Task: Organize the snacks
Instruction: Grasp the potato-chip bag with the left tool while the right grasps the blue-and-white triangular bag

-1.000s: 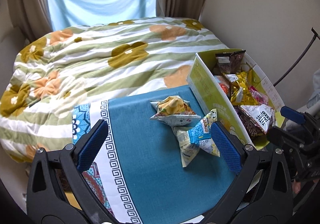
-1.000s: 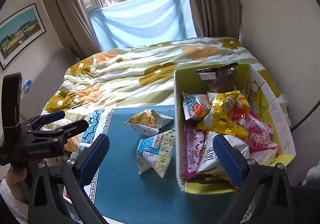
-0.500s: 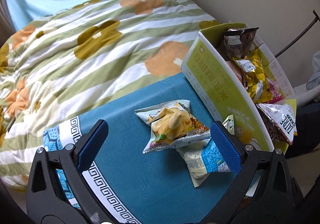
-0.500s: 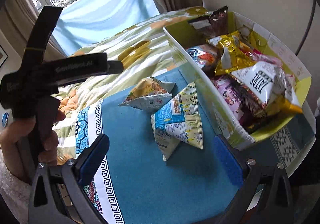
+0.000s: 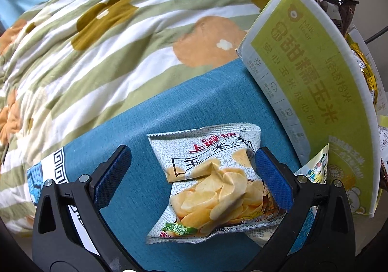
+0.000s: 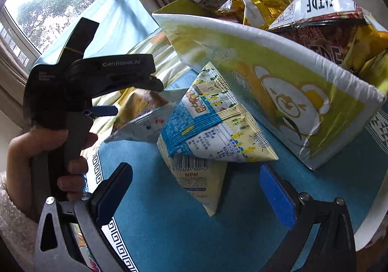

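Crinkly foil chip bag (image 5: 213, 182), light, air-puffed and crushable, lies on the blue-clothed bench (image 5: 150, 126) beside the snack box (image 5: 312, 92), between the spread fingers of the left gripper (image 5: 194, 175); best pinched at a sealed edge.

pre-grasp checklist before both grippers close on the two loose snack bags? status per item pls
1. Left hand-held gripper open: ok.
2. Silver potato-chip bag with yellow chips printed on it sits between the left gripper's blue pads: ok, though the right pad is already at the bag's edge and the left pad is well clear, so it is off-centre.
3. Right hand-held gripper open: ok.
4. Blue-and-cream pyramid-shaped snack bag between the right gripper's pads: not ok, only its lower tip reaches in.
5. The two bags are apart: not ok, they overlap.
6. Room left in the green-and-white cardboard snack box: cannot tell; packets pile above its rim.
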{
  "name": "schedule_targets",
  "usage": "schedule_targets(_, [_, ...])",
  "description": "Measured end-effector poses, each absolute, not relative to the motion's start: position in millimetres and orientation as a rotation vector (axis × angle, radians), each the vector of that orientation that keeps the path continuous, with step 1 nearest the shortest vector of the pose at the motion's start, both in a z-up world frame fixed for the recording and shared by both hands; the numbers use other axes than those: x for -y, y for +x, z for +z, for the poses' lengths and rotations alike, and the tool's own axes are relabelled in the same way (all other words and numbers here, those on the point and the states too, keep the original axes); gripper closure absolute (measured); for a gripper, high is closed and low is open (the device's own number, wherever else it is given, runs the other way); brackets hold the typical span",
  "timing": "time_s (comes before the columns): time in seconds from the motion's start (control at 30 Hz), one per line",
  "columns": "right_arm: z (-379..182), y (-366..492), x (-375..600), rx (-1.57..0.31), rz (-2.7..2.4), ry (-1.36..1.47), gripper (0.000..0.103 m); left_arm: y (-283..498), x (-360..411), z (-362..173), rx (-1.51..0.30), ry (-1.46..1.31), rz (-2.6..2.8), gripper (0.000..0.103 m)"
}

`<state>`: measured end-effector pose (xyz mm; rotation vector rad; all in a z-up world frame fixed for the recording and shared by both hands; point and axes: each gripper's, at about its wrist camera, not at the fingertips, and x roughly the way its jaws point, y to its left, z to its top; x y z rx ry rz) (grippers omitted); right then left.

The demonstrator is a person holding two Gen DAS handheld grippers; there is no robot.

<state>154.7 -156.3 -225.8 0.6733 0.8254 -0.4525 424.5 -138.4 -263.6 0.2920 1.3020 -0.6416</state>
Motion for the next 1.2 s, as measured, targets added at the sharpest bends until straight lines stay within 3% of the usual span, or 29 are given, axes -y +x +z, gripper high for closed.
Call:
schedule_targets(0.33, [-237.4, 158.3, 161.7, -0.780, -0.492, 0.685, 0.000, 415.9, 98.1, -272.3, -1.335, 0.286, -0.664, 0.002])
schedule_targets(0.4, [-238.3, 158.8, 162.7, -0.779, -0.487, 0.701, 0.000, 416.5, 91.6, -274.8, -1.338, 0.278, -0.677, 0.008])
schedule_targets(0.47, [-241.6, 160.9, 169.2, -0.775, -0.483, 0.724, 0.000, 417.3, 87.0, -278.9, -1.355, 0.275, -0.682, 0.029])
schedule_targets(0.53, [-243.5, 166.1, 171.2, -0.779, -0.488, 0.735, 0.000, 418.1, 83.2, -284.1, -1.367, 0.280, -0.681, 0.042])
schedule_targets(0.8, [-245.6, 169.7, 177.0, -0.761, -0.514, 0.779, 0.000, 415.7, 74.3, -283.7, -1.330, 0.274, -0.695, 0.047])
schedule_targets(0.97, [-247.3, 170.8, 176.5, -0.790, -0.505, 0.770, 0.030, 412.2, 70.4, -279.9, -1.305, 0.272, -0.703, 0.048])
schedule_targets(1.2, [-246.3, 174.1, 173.9, -0.805, -0.459, 0.751, 0.048, 406.7, 61.8, -269.3, -1.271, 0.256, -0.704, 0.048])
